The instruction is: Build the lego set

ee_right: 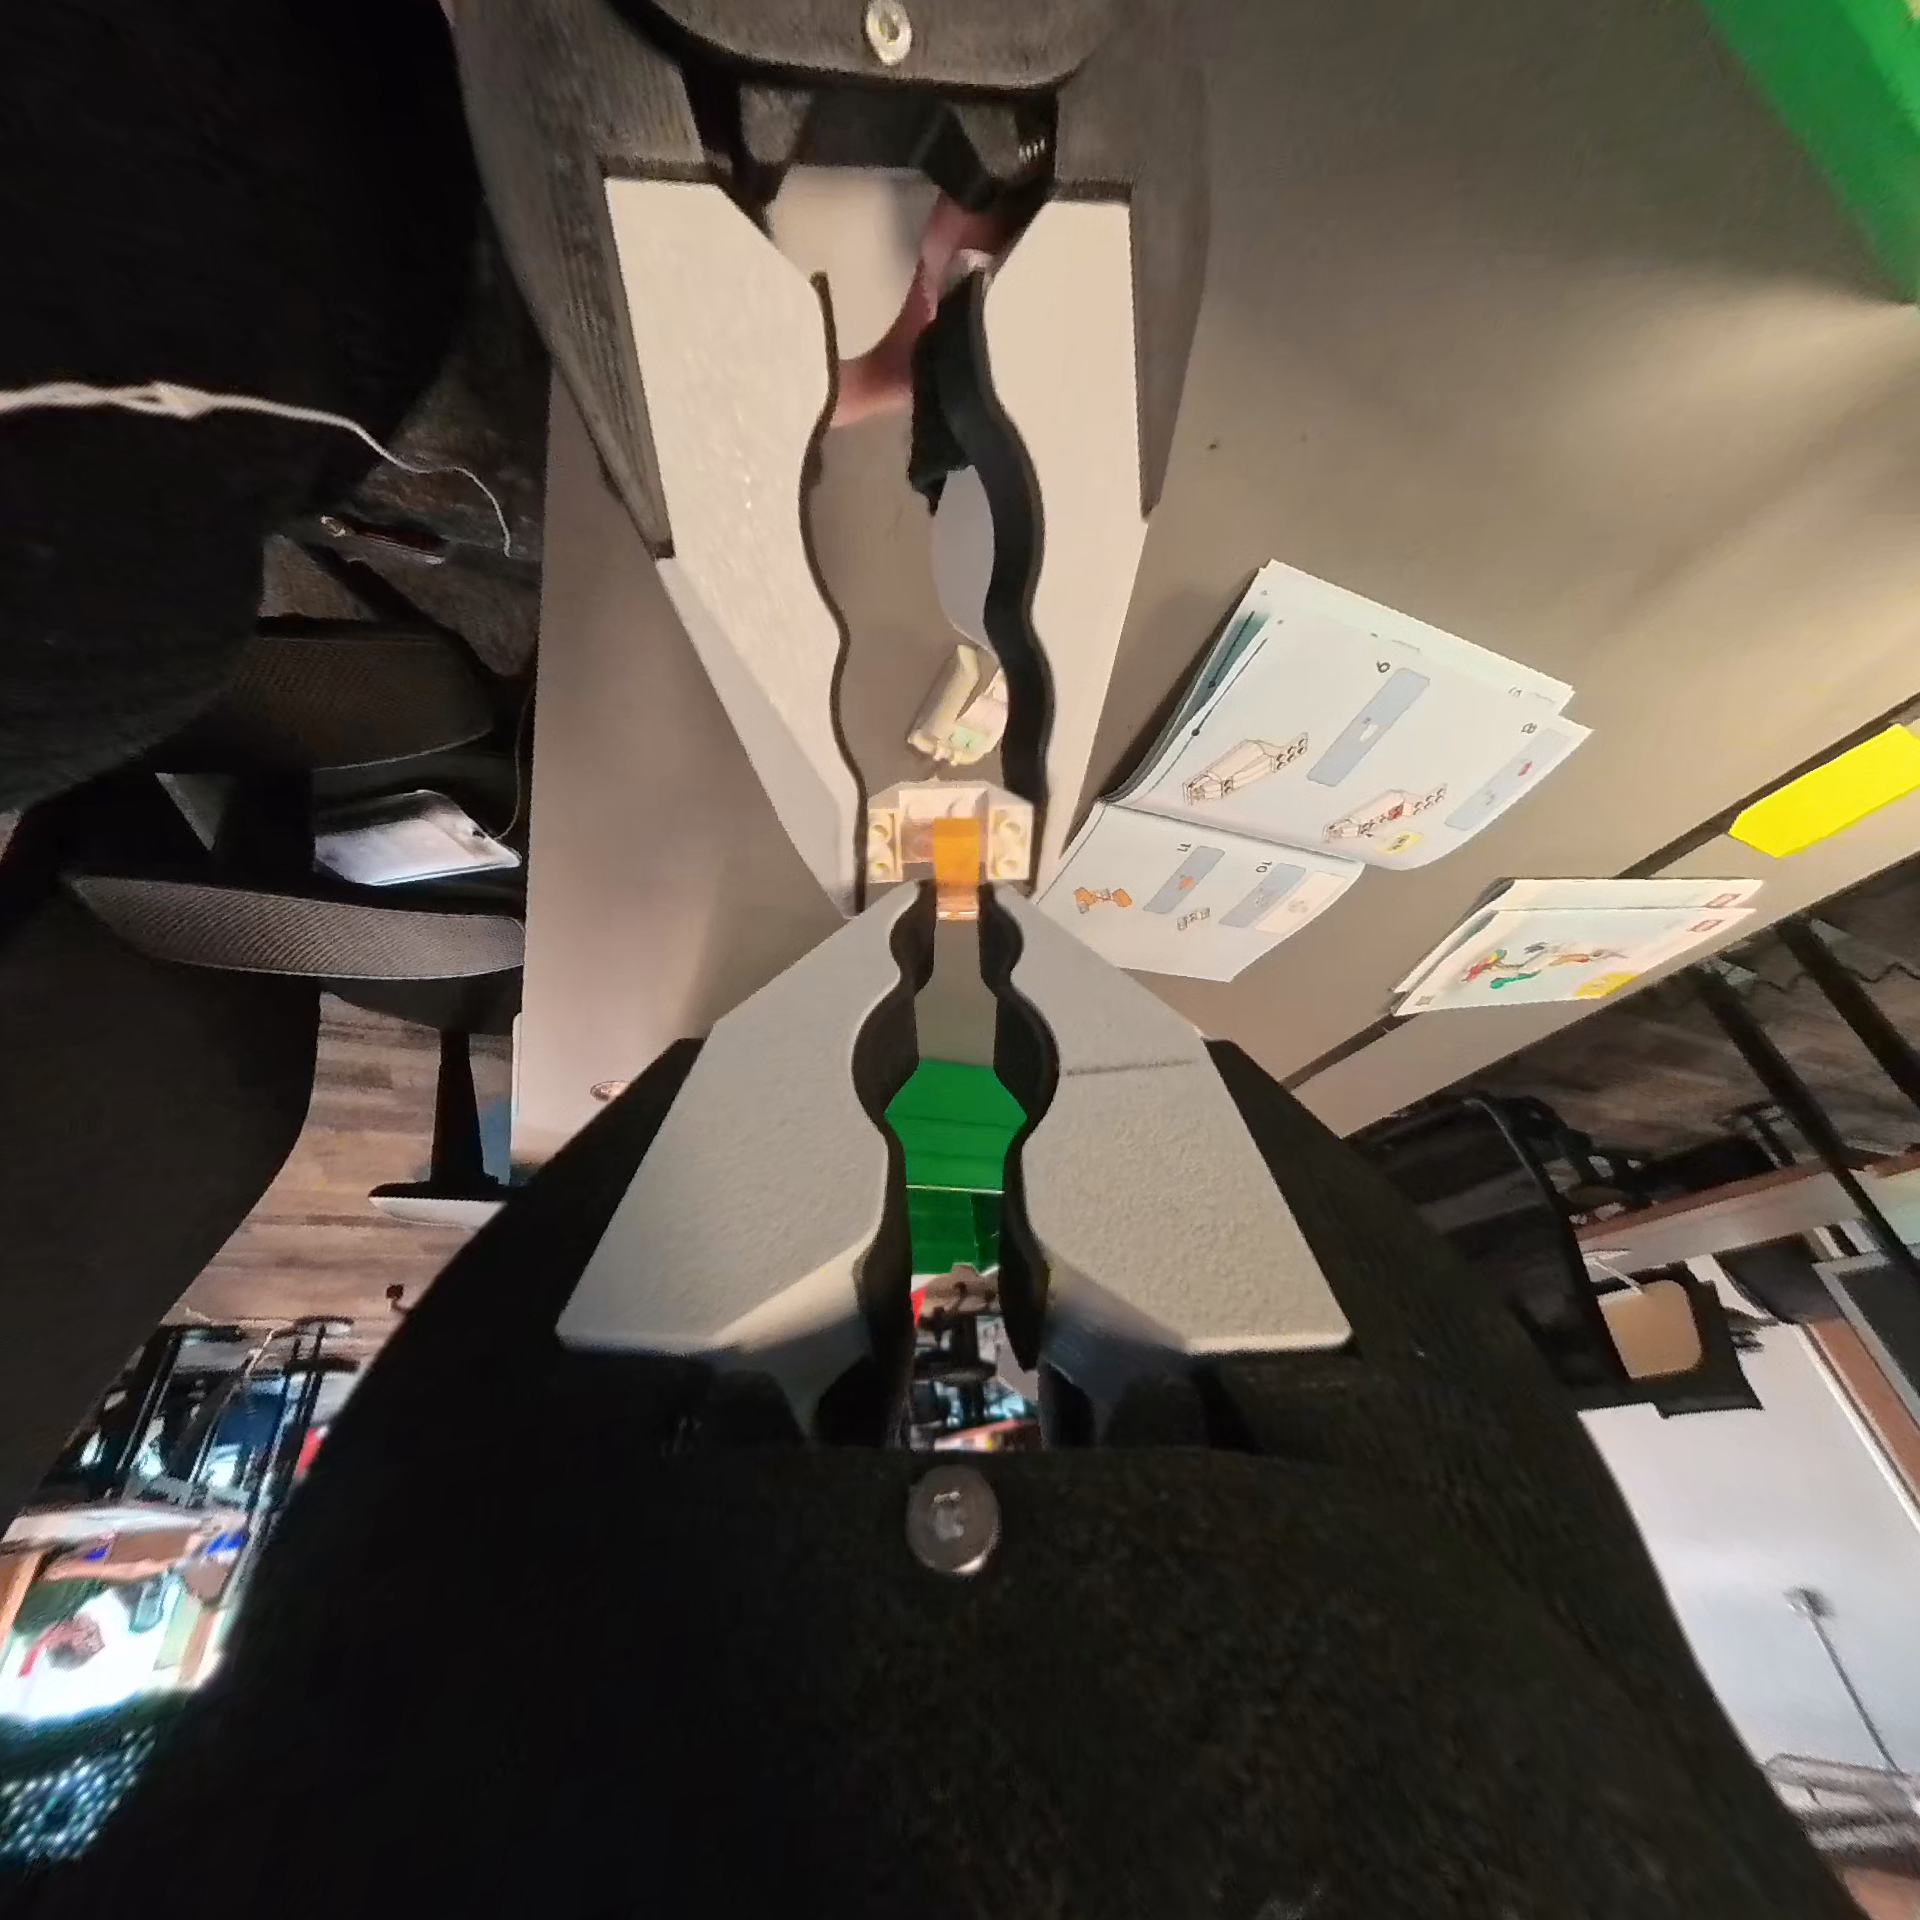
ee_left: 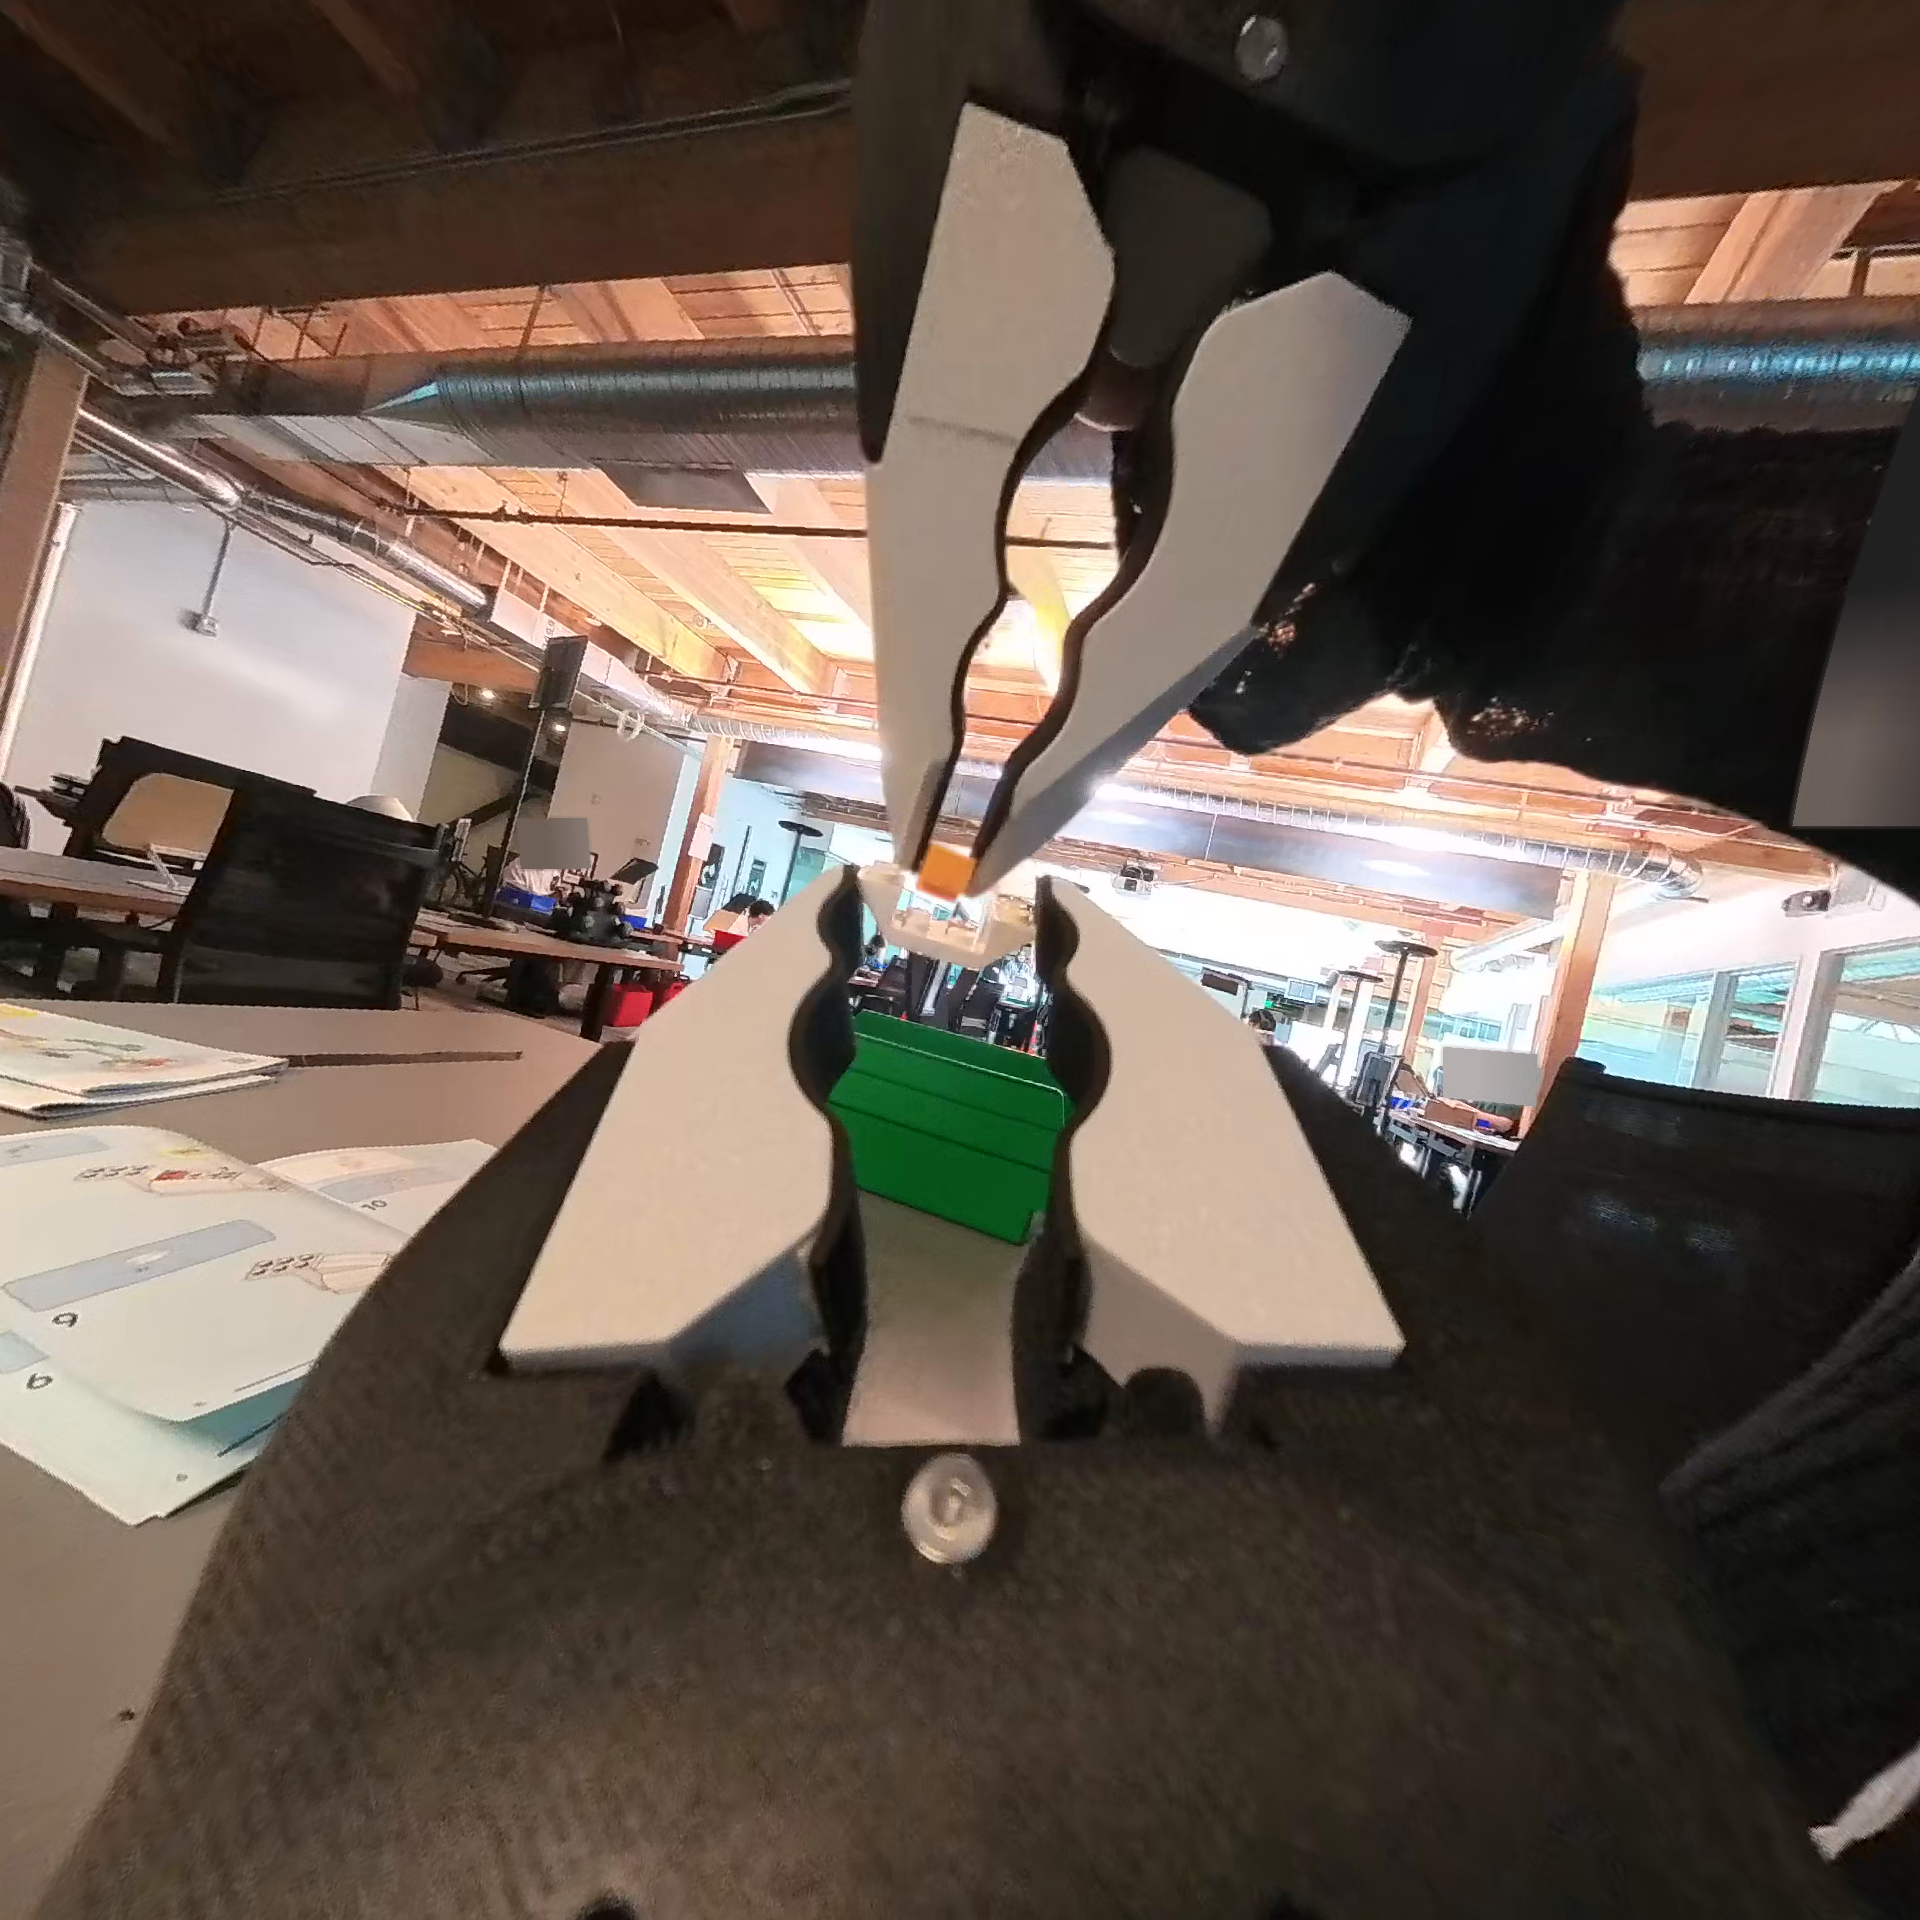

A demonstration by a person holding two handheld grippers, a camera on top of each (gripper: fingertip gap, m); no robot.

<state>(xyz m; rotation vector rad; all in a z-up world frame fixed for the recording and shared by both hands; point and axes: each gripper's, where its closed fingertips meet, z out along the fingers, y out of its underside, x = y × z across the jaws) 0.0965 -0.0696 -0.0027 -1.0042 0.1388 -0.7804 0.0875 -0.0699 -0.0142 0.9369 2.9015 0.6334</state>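
Observation:
My left gripper (ee_left: pixel 945 891) is shut on a small white lego assembly (ee_left: pixel 938 928) and holds it up above the grey table (ee_left: pixel 62 1621). My right gripper (ee_left: pixel 948 873) comes down from above, shut on a small orange piece (ee_left: pixel 948 867) that touches the top of the white assembly. In the right wrist view my right gripper (ee_right: pixel 954 902) pinches the orange piece (ee_right: pixel 956 847) against the middle of the white assembly (ee_right: pixel 891 831), which sits between the left gripper's (ee_right: pixel 948 831) fingertips. Another white lego part (ee_right: pixel 951 707) lies on the table below.
Open instruction booklets (ee_left: pixel 177 1278) lie on the table at the left, with another booklet (ee_left: pixel 114 1060) farther back. A green bin (ee_left: pixel 945 1132) stands behind the grippers. A yellow bin (ee_right: pixel 1829 790) sits at the table's edge. Desks, chairs and people fill the room behind. My two grippers' fingertips are within a few centimetres of each other.

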